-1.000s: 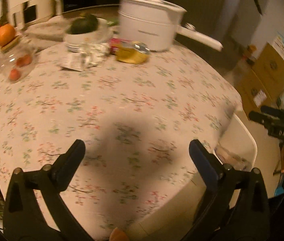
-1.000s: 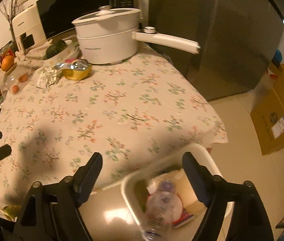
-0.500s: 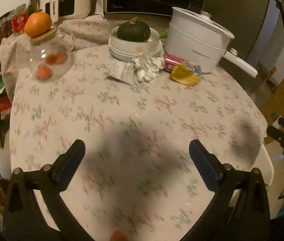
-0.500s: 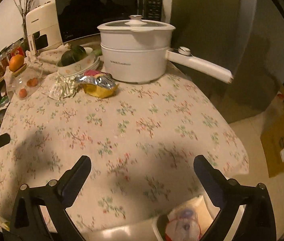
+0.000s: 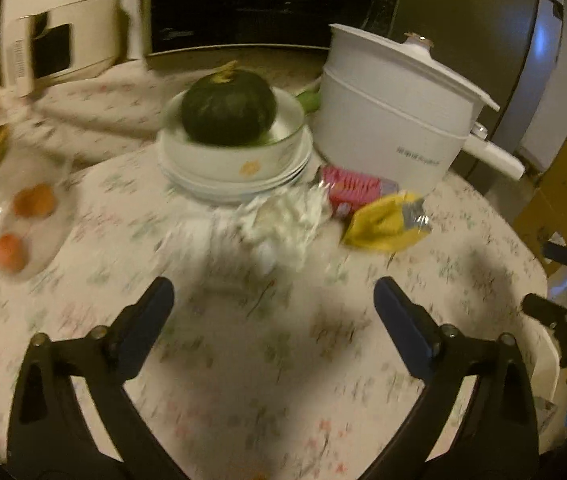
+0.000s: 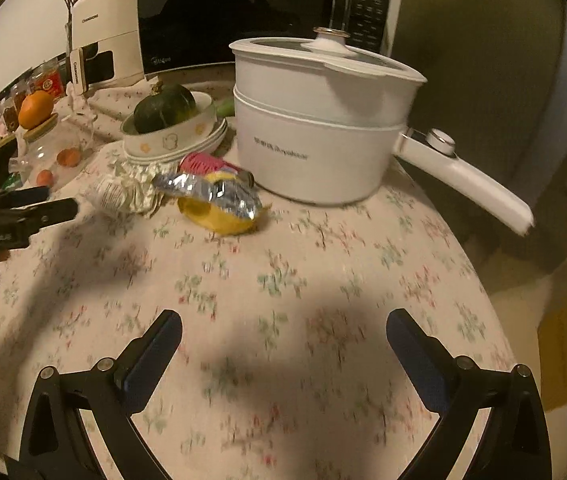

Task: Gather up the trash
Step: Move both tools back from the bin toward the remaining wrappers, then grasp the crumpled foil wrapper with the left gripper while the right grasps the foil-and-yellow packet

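Note:
Three pieces of trash lie together on the flowered tablecloth (image 5: 243, 360), just in front of the white pot. They are a crumpled white wrapper (image 5: 283, 220) (image 6: 131, 188), a pink packet (image 5: 347, 192) (image 6: 203, 162) and a yellow foil bag (image 5: 387, 220) (image 6: 223, 204). My left gripper (image 5: 273, 296) hovers just short of the white wrapper, open and empty; it also shows at the left edge of the right wrist view (image 6: 43, 208). My right gripper (image 6: 283, 320) is open and empty over the cloth, well short of the yellow bag. A white bin (image 5: 547, 364) peeks past the table's right edge.
A white pot (image 6: 315, 132) with a long handle (image 6: 467, 180) stands behind the trash. Beside it a green squash (image 5: 227, 108) rests in stacked bowls (image 5: 235, 168). A glass jar (image 5: 23, 220) with an orange on top stands at the left. A microwave is behind, cardboard boxes (image 5: 563, 196) on the floor at the right.
Both grippers have travelled forward over the table toward the trash pile, which now looks much nearer. The bin has dropped out of the right wrist view. The right jaws have spread wider.

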`<act>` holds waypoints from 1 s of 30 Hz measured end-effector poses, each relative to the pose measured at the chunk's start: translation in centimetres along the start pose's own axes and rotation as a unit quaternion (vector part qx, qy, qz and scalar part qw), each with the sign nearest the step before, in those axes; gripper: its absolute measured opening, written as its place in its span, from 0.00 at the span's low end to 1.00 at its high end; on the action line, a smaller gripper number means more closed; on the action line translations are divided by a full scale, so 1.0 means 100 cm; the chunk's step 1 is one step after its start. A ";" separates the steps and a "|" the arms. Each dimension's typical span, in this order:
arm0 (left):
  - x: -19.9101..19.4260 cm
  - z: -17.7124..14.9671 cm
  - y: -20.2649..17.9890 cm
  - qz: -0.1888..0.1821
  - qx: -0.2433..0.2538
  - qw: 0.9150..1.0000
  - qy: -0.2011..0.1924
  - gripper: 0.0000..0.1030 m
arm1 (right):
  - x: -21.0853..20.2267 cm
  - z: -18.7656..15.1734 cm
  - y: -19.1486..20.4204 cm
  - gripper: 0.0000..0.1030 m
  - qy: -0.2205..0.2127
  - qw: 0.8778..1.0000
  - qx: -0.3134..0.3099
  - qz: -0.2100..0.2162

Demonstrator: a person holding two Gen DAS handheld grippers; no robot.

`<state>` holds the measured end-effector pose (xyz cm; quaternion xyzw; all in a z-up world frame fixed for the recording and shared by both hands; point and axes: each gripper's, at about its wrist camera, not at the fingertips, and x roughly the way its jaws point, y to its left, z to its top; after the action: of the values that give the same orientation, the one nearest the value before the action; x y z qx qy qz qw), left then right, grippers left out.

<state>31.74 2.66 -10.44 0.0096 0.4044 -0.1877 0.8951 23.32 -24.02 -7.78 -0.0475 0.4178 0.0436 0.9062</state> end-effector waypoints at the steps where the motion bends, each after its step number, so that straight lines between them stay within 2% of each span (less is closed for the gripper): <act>1: 0.007 0.004 -0.001 -0.004 0.004 1.000 0.000 0.94 | 0.004 0.003 0.000 1.00 -0.003 1.000 0.000 0.003; 3: 0.018 0.010 -0.002 -0.009 0.009 1.000 0.003 0.89 | 0.015 0.010 0.000 1.00 -0.010 1.000 -0.001 0.010; 5: 0.032 0.016 -0.001 -0.017 0.011 1.000 0.010 0.77 | 0.024 0.016 0.001 1.00 -0.014 1.000 -0.004 0.017; 6: 0.037 0.017 -0.001 -0.020 0.011 1.000 0.012 0.75 | 0.029 0.019 0.002 1.00 -0.015 1.000 -0.006 0.020; 10: 0.050 0.019 -0.001 -0.043 0.011 0.999 0.018 0.46 | 0.045 0.028 0.008 1.00 -0.015 0.999 -0.010 0.034; 11: 0.051 0.018 -0.001 -0.045 0.011 0.999 0.018 0.34 | 0.049 0.030 0.011 1.00 -0.016 0.999 -0.014 0.040; 12: 0.053 0.018 -0.001 -0.045 0.011 0.999 0.019 0.28 | 0.052 0.032 0.014 1.00 -0.017 0.999 -0.017 0.043; 13: 0.054 0.017 0.001 -0.044 0.008 0.999 0.019 0.15 | 0.056 0.034 0.018 1.00 -0.019 0.998 -0.023 0.046; 14: 0.054 0.017 0.002 -0.047 0.004 0.999 0.018 0.11 | 0.059 0.036 0.022 1.00 -0.020 0.998 -0.028 0.048; 17: 0.050 0.017 0.007 -0.052 -0.012 0.999 0.008 0.05 | 0.072 0.042 0.035 1.00 -0.021 0.998 -0.043 0.052; 22: 0.033 0.014 0.015 -0.053 -0.028 0.998 -0.002 0.03 | 0.090 0.051 0.050 1.00 -0.024 0.997 -0.039 0.058; 26: 0.023 0.011 0.014 -0.049 -0.016 0.999 -0.009 0.03 | 0.104 0.061 0.058 0.99 -0.025 0.997 -0.029 0.065; 27: 0.021 0.010 0.013 -0.046 -0.010 0.999 -0.010 0.03 | 0.106 0.062 0.058 0.98 -0.026 0.997 -0.027 0.065; 29: 0.018 0.007 0.013 -0.045 -0.001 0.999 -0.009 0.03 | 0.112 0.066 0.059 0.88 -0.023 0.997 -0.018 0.071; 30: 0.018 0.005 0.014 -0.045 0.002 0.999 -0.009 0.03 | 0.114 0.067 0.059 0.77 -0.020 0.997 -0.015 0.073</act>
<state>33.62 3.27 -11.60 -0.0078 0.3960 -0.2285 0.8894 35.04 -16.93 -12.45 -0.0291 0.4011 0.1169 0.9081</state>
